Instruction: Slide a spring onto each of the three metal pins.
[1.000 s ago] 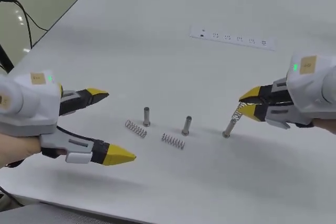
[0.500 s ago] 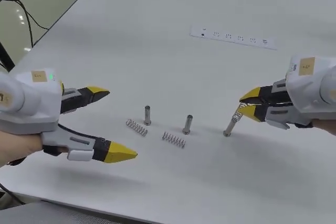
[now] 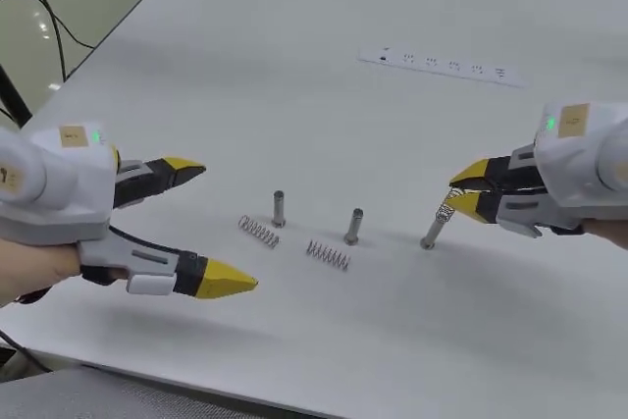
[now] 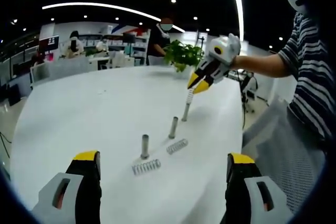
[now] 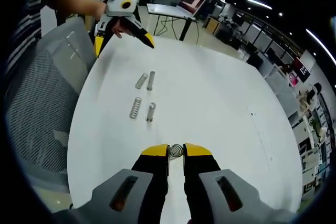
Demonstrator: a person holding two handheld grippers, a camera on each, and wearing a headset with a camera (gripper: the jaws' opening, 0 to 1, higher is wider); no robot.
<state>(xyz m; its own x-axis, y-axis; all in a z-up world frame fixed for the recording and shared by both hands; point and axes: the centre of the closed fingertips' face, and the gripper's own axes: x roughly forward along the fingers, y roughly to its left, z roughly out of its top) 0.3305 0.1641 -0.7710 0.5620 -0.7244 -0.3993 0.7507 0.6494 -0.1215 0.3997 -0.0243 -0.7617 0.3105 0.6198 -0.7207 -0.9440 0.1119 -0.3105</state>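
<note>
Yellow-tipped black jaws — silver pins (image 3: 279,208) and springs (image 3: 327,255) — white table (image 3: 294,66), striped sleeve (image 4: 307,72)

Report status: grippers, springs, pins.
Right gripper shut on spring at top of right pin. Left gripper open. Two loose springs by two bare pins. Nothing blocking.

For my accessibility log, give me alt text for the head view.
The right gripper holds a spring at the top of the right-hand pin on a white table. Two more pins stand bare to its left, a loose spring lying by each. The left gripper hovers open at left.
</note>
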